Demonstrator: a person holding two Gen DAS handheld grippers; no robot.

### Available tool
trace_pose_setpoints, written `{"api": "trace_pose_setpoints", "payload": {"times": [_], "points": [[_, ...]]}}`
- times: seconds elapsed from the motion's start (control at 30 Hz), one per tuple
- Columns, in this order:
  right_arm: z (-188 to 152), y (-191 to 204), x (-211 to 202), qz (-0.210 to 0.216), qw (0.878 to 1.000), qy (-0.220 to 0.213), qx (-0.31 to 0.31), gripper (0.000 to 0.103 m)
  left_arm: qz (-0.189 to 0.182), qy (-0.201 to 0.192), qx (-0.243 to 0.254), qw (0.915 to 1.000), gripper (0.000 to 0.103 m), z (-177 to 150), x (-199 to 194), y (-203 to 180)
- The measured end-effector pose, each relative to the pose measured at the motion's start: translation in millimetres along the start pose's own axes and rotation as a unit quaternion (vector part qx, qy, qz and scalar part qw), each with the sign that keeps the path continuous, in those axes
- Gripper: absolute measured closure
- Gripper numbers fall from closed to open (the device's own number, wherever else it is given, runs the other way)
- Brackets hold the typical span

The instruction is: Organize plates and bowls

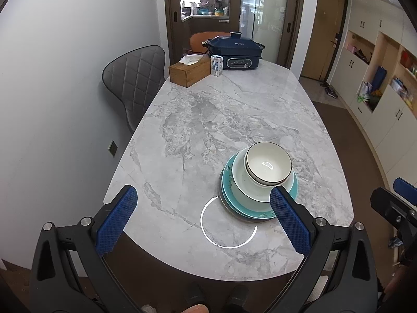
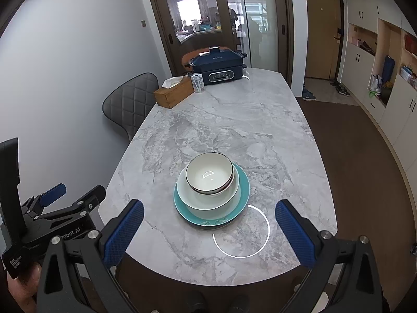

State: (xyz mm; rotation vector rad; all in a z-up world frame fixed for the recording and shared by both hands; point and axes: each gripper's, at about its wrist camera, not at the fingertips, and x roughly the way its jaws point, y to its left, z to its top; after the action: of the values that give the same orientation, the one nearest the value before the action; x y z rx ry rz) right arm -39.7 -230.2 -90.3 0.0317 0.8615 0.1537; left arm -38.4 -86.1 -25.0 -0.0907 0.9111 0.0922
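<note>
Two wrist views of an oval grey marble-patterned table [image 1: 208,120] [image 2: 229,130]. Near its front edge stands one stack of dishes: a white ceramic bowl with a thin dark rim [image 1: 268,163] [image 2: 209,172] sits inside a larger pale white-green bowl [image 1: 251,189] [image 2: 208,199], which rests on a round teal plate [image 1: 229,182] [image 2: 243,187]; a dark plate edge [image 1: 247,218] [image 2: 208,226] shows beneath the teal plate.

Left wrist view: the stack lies at 2 o'clock from frame centre. The left gripper [image 1: 203,220], with black arms and blue textured pads, is spread wide and grasps nothing; its right pad overlaps the stack's front edge in the picture, though contact cannot be judged. The right gripper [image 1: 402,195] appears at 4 o'clock.

Right wrist view: the stack lies just below centre. The right gripper [image 2: 209,230] is likewise released, its pads flanking the stack's near side and holding nothing. The left gripper [image 2: 74,195] enters at 8 o'clock.

At the table's far end, 12 o'clock, stand a navy-blue electric cooking pot [image 1: 234,50] [image 2: 217,66], a small white-and-blue carton [image 1: 216,65] [image 2: 198,83] and a wooden tissue box [image 1: 189,71] [image 2: 173,94]. A grey quilted chair [image 1: 135,78] [image 2: 130,101] stands at 10 o'clock.
</note>
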Motion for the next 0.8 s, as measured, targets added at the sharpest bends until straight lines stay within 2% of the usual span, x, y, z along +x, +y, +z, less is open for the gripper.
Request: {"api": "trace_pose_setpoints", "payload": {"times": [0.23, 0.33, 0.6, 0.73, 0.8], "points": [[0, 3, 2, -0.001, 1.0, 0.001, -0.004, 0.0, -0.013, 0.0, -0.013, 0.9998, 0.0, 1, -3, 5], [0, 4, 2, -0.003, 1.0, 0.001, -0.003, 0.0, -0.032, 0.006, -0.018, 0.9993, 0.0, 1, -3, 6], [1, -2, 2, -0.013, 1.0, 0.004, 0.001, 0.0, -0.067, -0.018, 0.002, 0.9976, 0.0, 9, -10, -2], [3, -5, 0, -0.012, 1.0, 0.001, 0.006, 0.0, -0.052, -0.02, 0.02, 0.9982, 0.0, 16, -12, -12], [4, -6, 0, -0.01, 1.0, 0.0, 0.004, 0.0, -0.059, -0.022, 0.029, 0.9976, 0.0, 17, -14, -15]]}}
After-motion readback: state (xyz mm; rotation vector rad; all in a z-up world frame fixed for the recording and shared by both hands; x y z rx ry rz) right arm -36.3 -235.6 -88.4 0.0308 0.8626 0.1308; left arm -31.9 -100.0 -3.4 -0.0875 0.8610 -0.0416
